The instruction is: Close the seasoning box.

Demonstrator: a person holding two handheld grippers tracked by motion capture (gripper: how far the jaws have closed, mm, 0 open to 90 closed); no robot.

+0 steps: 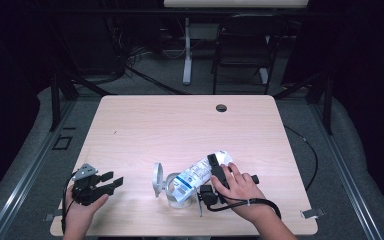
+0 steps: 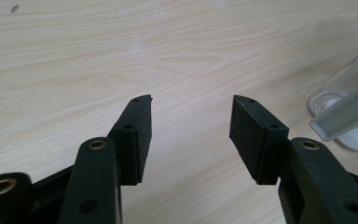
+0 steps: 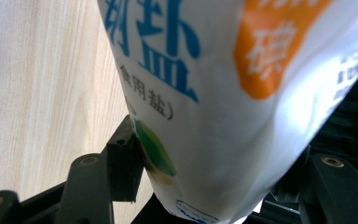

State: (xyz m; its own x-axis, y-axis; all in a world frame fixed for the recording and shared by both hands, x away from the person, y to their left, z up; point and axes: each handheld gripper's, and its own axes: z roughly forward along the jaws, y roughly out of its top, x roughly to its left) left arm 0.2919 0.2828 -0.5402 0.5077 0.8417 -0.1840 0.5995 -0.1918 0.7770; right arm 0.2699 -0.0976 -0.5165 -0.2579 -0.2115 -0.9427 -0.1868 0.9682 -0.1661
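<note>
My right gripper (image 1: 216, 172) pinches the salt bag (image 1: 196, 175), tilted over the jar (image 1: 174, 192) mid-table; the bag's mouth is hidden. My left gripper (image 1: 111, 182) rests spread, empty.

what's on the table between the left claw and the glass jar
Nothing: in the high view only bare wooden table lies between the open left claw and the glass jar. The left gripper view shows the same bare wood.

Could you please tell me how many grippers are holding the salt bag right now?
1. The right gripper, near the table's front edge, is clamped on the salt bag, tilted over the glass jar. The left gripper, at front left, is open and empty.
</note>
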